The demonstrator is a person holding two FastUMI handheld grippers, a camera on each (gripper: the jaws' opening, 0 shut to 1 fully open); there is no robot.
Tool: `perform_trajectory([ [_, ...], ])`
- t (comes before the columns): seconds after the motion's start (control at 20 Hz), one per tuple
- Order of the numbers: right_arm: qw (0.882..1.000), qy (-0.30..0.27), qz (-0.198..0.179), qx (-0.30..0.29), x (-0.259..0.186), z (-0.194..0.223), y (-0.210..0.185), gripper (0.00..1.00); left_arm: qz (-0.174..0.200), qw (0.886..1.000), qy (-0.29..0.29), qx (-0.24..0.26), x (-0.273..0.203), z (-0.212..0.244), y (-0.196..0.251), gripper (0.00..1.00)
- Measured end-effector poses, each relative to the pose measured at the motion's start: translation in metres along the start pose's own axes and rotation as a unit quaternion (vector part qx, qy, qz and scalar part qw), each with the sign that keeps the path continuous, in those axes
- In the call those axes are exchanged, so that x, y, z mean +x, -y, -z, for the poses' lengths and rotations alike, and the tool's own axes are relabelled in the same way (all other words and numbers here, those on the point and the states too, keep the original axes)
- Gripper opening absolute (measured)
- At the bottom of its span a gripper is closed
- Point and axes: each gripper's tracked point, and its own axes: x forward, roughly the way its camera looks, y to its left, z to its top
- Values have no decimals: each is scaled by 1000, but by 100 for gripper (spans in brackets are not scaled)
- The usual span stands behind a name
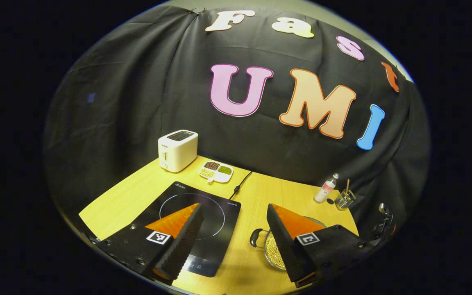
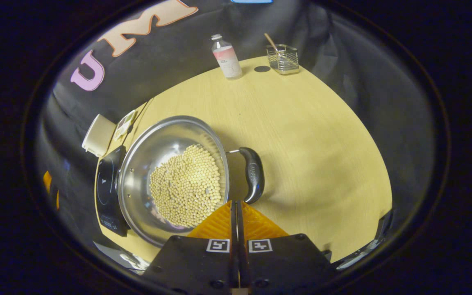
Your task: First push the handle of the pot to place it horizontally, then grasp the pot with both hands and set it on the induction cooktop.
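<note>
Touching the pot (image 2: 170, 180) handle (image 2: 253, 174), right gripper (image 2: 236, 205) closed.

Worktop (image 2: 301, 135) is pale yellow wood grain. Pot (image 2: 154, 143) is shiny silver steel, packed with little cream beads (image 2: 187, 186), and its handle (image 2: 253, 174) is glossy black. Cooktop (image 1: 215, 229) is black glass with thin white ring markings. Toaster (image 1: 177, 150) is off-white. Bottle (image 2: 227, 57) is clear with a pink label.
</note>
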Motion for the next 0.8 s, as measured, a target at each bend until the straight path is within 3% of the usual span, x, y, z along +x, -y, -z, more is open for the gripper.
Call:
perform_trajectory([
  [0.4,1000,0,-18,-3,4,-14,2,3,-13,1000,-21,4,5,25,12,96],
  [0.65,999,-9,-33,41,1,-24,3,0,-13,1000,-26,4,15,29,17,96],
  [0.75,997,-20,-32,66,-2,-24,11,5,-14,999,-34,2,19,32,17,96],
  [0.8,996,-23,-39,80,-5,-25,13,14,-14,999,-38,0,22,35,17,96],
])
